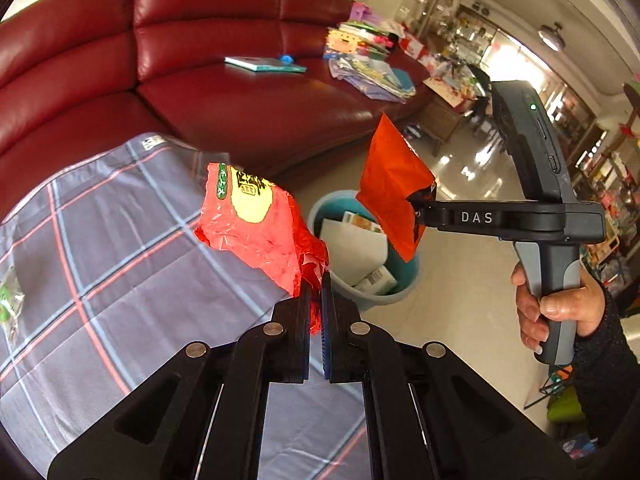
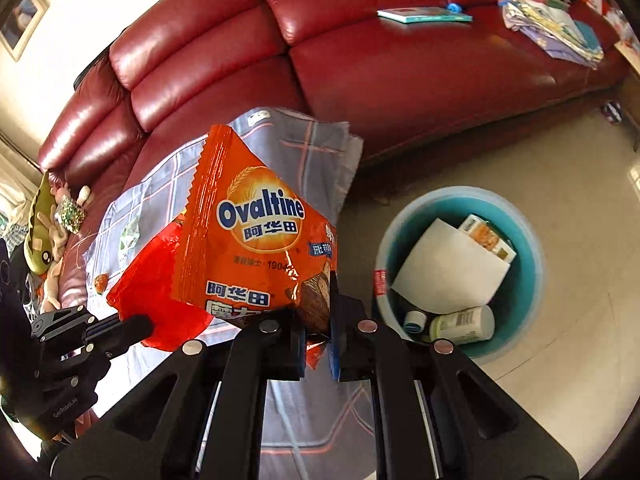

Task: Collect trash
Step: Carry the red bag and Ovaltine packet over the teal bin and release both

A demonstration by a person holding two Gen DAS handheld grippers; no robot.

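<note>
The red snack wrapper [image 1: 256, 228] is pinched by its crumpled lower end in the left claw [image 1: 316, 312], whose jaws are closed onto the film; the wrapper stands up and to the left of the jaws, over the plaid cloth [image 1: 120, 260] that covers the near part of the red sofa [image 1: 240, 112]. The orange Ovaltine packet [image 2: 244, 236] is clamped by one lower corner in the right claw [image 2: 318, 344], jaws likewise closed on it, with its long axis rising up and to the left from the grip. The teal bin [image 2: 524, 240] stands on the floor just beside the cloth edge and already contains a white sheet, small cartons and a bottle. In the left wrist view the bin lies directly beyond the left claw tips, partly hidden behind both wrappers; in the right wrist view it lies to the right of the right claw and slightly ahead. The orange packet hangs over the bin rim in the left view, so the right claw is judged nearer to a release position. Both claws point steeply downward. The person's right hand [image 1: 560, 308] grips the handle from below, with the tool body reaching in level from the right.
</note>
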